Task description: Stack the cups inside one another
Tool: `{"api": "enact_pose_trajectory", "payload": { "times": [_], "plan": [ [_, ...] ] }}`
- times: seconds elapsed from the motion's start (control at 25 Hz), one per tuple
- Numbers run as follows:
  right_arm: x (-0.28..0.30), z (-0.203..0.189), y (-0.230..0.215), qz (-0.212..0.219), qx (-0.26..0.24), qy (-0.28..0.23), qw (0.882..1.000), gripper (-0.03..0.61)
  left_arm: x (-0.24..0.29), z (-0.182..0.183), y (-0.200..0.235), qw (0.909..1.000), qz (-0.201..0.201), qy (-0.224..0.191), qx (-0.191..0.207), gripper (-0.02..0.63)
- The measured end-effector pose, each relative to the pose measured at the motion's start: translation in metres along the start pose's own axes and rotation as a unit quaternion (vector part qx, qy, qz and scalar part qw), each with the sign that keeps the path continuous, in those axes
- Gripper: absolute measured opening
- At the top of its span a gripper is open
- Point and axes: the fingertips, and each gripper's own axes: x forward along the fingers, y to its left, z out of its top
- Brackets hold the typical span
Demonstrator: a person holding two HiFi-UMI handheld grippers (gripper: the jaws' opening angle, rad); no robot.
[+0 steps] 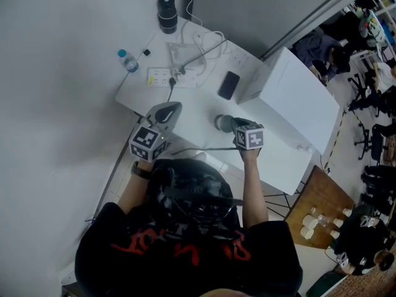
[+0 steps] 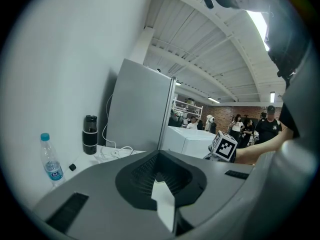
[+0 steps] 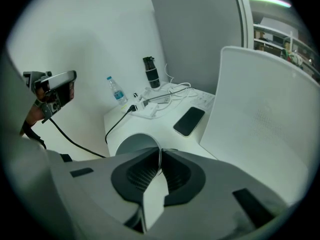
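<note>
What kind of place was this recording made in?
Probably a large open workshop or lab hall: it has a high arched ceiling, a brick back wall, and several people standing at the far end.

White desk (image 1: 204,113), white box (image 1: 291,98). Left tongs (image 1: 175,107) and right tongs (image 1: 231,124) both grey, each carrying a black-and-white square-patterned cube (image 1: 148,140). The cup (image 1: 221,123) is pale grey. Black phone (image 1: 228,85), black flask (image 1: 167,12), clear blue-capped bottle (image 1: 128,60). Black shirt (image 1: 185,255), red print.
</note>
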Motion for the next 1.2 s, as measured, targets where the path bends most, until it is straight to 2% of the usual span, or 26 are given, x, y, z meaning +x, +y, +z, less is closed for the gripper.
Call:
{"api": "enact_pose_trajectory", "payload": {
  "times": [0.36,0.6,0.92,1.2],
  "plan": [
    [0.026,-0.011,0.001,-0.014,-0.014,0.021,1.000,0.026,-0.004,-0.001,0.002,1.0000,0.004,-0.002,0.001,0.000],
    [0.044,-0.019,-0.001,-0.015,-0.013,0.017,1.000,0.028,-0.002,0.004,0.001,1.0000,0.000,-0.005,0.002,0.000],
    [0.042,-0.011,-0.002,-0.010,0.001,-0.031,0.999,0.035,0.004,0.002,-0.005,0.9998,-0.016,0.000,0.008,0.000],
    [0.008,-0.003,-0.005,-0.015,0.019,-0.097,0.995,0.051,0.020,0.003,-0.019,0.9988,-0.045,0.011,0.017,0.000]
  ]
}}
